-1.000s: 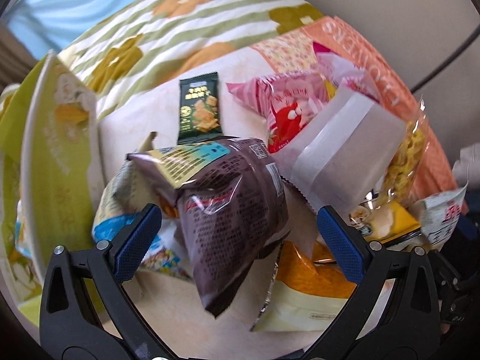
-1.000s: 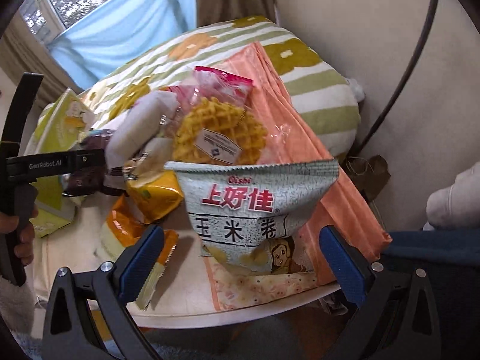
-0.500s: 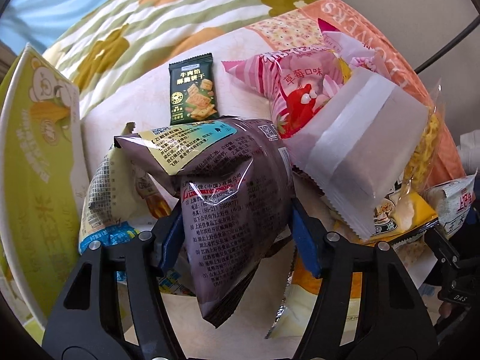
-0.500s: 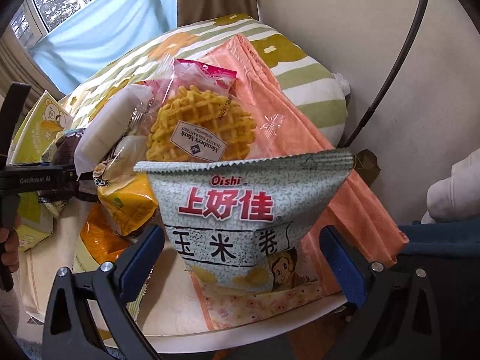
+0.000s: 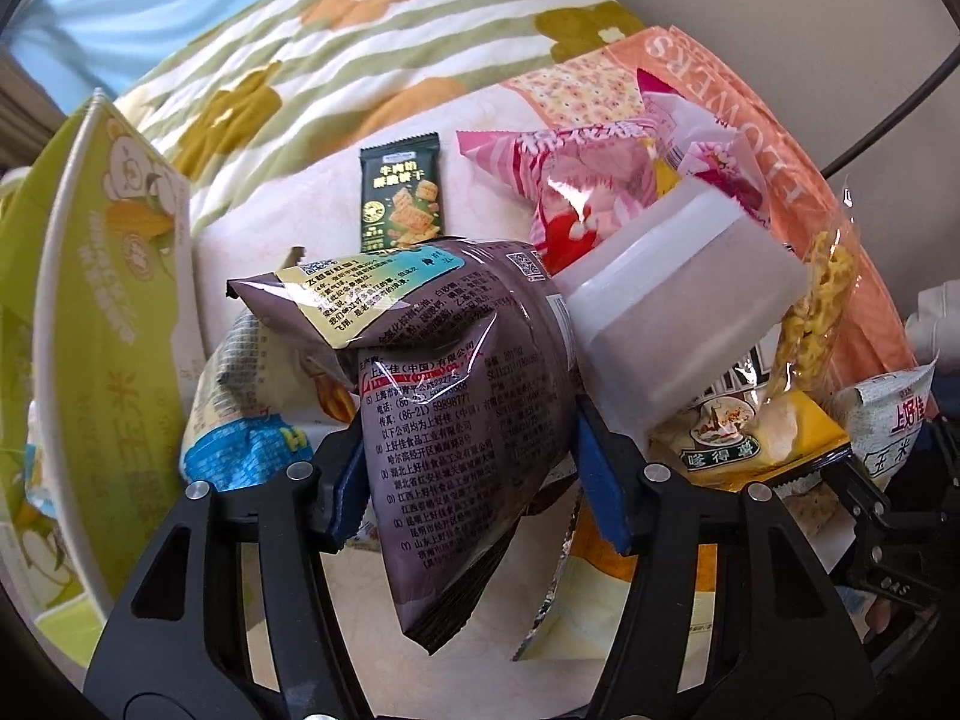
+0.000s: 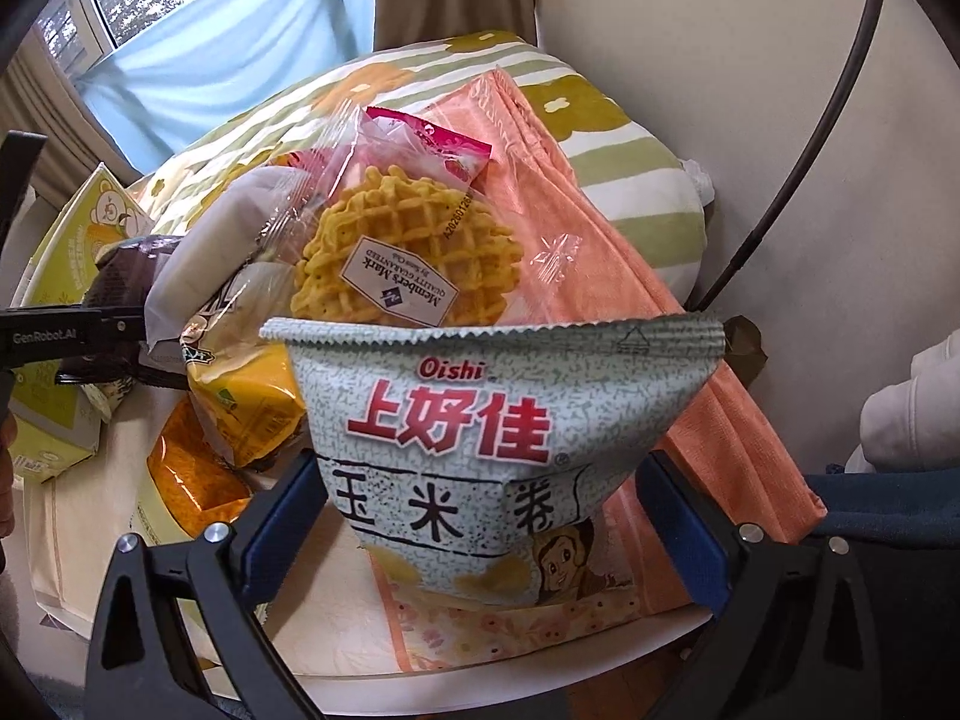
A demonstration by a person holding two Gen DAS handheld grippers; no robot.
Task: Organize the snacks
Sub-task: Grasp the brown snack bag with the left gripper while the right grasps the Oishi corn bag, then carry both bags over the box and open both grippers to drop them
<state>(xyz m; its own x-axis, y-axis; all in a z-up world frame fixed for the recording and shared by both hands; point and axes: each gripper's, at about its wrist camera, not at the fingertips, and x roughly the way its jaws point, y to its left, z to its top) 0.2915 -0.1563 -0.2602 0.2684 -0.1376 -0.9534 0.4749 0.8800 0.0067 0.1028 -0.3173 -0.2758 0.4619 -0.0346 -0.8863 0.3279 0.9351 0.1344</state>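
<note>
Pinching brown snack bag (image 5: pixel 462 420) between left hand-held gripper (image 5: pixel 480 480) pads

One purple snack bag (image 5: pixel 468 420), one dark green cracker packet (image 5: pixel 401 201), one pink strawberry bag (image 5: pixel 576 180), one waffle pack (image 6: pixel 408 264), one Oishi corn-roll bag (image 6: pixel 492 438).

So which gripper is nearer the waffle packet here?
Right. The right gripper is closed on the Oishi bag directly in front of the waffle packet. The left gripper clamps the purple bag farther left, across the pile.
</note>
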